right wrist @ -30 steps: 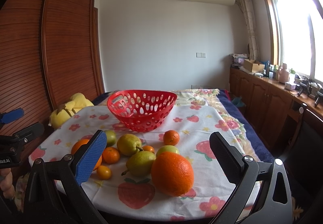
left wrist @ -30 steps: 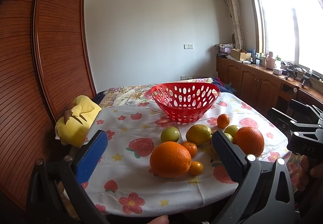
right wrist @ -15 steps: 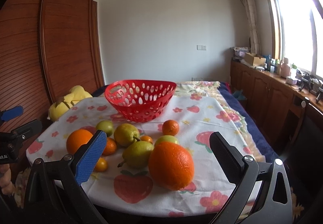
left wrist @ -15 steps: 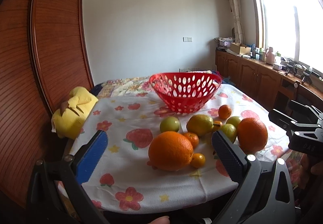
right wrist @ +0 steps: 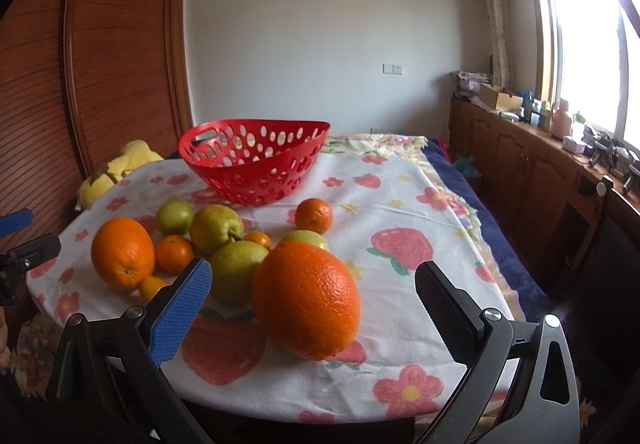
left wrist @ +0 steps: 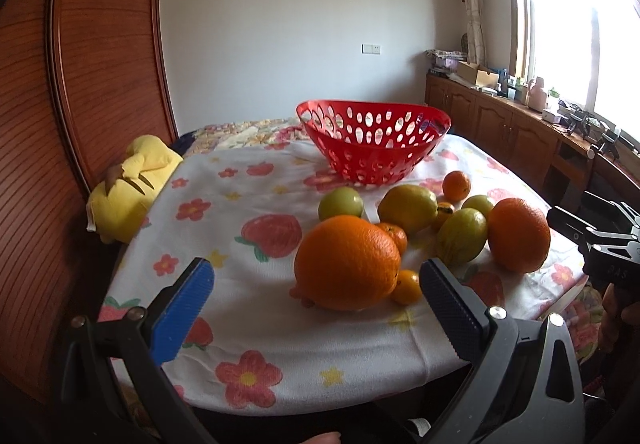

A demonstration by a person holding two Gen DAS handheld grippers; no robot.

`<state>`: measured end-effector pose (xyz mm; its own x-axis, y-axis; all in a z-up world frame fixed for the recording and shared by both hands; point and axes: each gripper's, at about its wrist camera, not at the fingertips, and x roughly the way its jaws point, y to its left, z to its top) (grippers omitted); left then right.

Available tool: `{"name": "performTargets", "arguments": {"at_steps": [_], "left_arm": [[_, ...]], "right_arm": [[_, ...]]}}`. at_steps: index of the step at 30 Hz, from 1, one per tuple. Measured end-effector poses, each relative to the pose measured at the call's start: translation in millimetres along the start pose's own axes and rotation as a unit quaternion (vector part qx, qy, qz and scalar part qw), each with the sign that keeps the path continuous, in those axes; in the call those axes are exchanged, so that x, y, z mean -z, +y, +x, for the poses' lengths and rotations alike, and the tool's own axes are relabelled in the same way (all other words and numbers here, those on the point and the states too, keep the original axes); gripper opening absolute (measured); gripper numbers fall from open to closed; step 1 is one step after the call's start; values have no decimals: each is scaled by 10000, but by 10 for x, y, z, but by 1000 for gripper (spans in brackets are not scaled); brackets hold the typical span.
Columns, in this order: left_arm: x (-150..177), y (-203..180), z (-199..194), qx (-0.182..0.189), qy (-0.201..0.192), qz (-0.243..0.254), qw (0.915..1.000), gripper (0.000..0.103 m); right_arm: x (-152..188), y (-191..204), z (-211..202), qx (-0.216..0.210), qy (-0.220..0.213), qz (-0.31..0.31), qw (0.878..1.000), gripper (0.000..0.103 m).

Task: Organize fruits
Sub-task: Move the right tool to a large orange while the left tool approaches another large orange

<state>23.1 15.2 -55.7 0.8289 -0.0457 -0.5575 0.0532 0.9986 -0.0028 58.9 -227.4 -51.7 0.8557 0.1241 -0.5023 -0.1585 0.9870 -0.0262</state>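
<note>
Left wrist view first: the only writing we can make out is pale lettering on the black body of the right gripper [left wrist: 600,240] at the right edge, too blurred to read with certainty.

We see the left gripper [left wrist: 316,304] spread wide, holding nothing and touching nothing, its blue pad on the left and dark ribbed pad on the right. Between them, just beyond the tips, sits a large orange [left wrist: 347,262] on the flowered tablecloth [left wrist: 224,204]. A small tangerine [left wrist: 406,286] touches its right side.

From the right wrist view, the right gripper [right wrist: 312,308] is equally wide and empty, framing a second large orange [right wrist: 306,300] near the table's front edge. Behind that orange lie two pears [right wrist: 236,276] [right wrist: 215,228], a green apple [right wrist: 175,217], and a mid-sized tangerine [right wrist: 313,215], packed close together.

Farther back, clear of the fruit, stands an empty red perforated basket [right wrist: 256,164]. A yellow plush toy [right wrist: 116,172] rests at the far left beside a brown wooden wardrobe [right wrist: 100,64].
</note>
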Motion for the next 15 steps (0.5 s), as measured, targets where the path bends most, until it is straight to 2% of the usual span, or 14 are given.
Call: {"name": "performTargets", "arguments": {"at_steps": [8, 15], "left_arm": [[4, 35, 165, 66, 154, 37, 9999, 102], [10, 25, 342, 269, 395, 52, 9988, 102]], "right_arm": [[25, -80, 197, 76, 208, -168, 9996, 102], [40, -44, 335, -145, 433, -276, 9986, 102]]}}
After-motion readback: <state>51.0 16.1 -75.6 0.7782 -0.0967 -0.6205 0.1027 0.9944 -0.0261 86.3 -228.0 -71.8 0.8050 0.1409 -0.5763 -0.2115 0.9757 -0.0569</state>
